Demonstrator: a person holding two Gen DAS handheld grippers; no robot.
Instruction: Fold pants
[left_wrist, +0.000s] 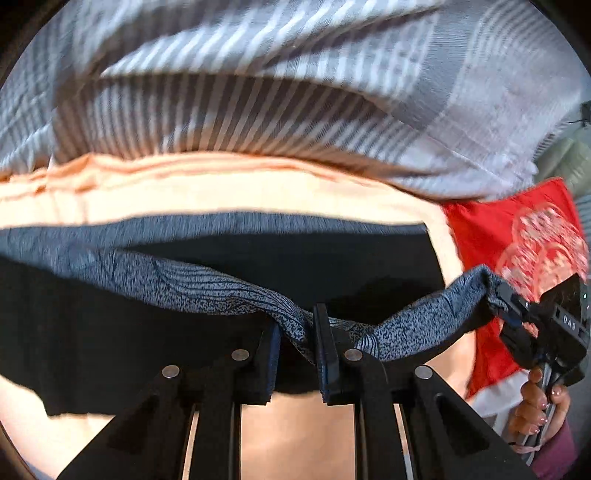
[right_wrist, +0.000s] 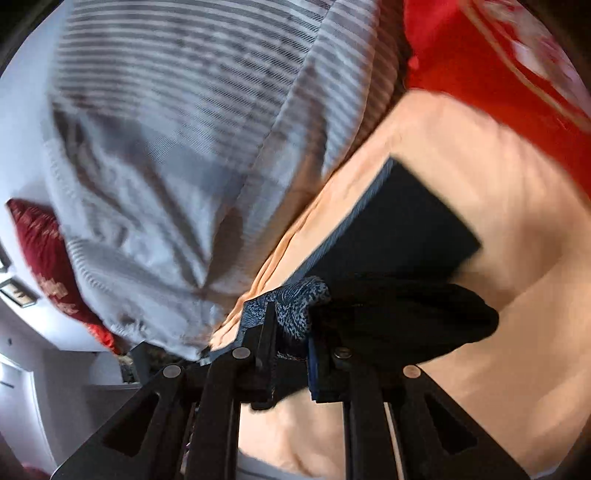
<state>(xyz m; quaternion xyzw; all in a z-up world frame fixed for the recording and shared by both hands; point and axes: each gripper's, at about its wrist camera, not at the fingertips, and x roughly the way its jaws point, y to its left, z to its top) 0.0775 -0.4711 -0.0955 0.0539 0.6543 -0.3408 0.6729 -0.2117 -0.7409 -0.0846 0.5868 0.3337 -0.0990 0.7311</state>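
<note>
Left wrist view: above your fingers, the peach bedsheet (left_wrist: 258, 192) bears the dark pants with speckled blue-grey waistband (left_wrist: 207, 288). Left gripper (left_wrist: 295, 343) and right gripper (right_wrist: 291, 328) each clamp that band; uneven pulling could slip it.

Left wrist view: pants (left_wrist: 221, 280) across frame centre on sheet (left_wrist: 229, 192); blanket (left_wrist: 258, 92) above; cushion (left_wrist: 509, 229) at right.
</note>
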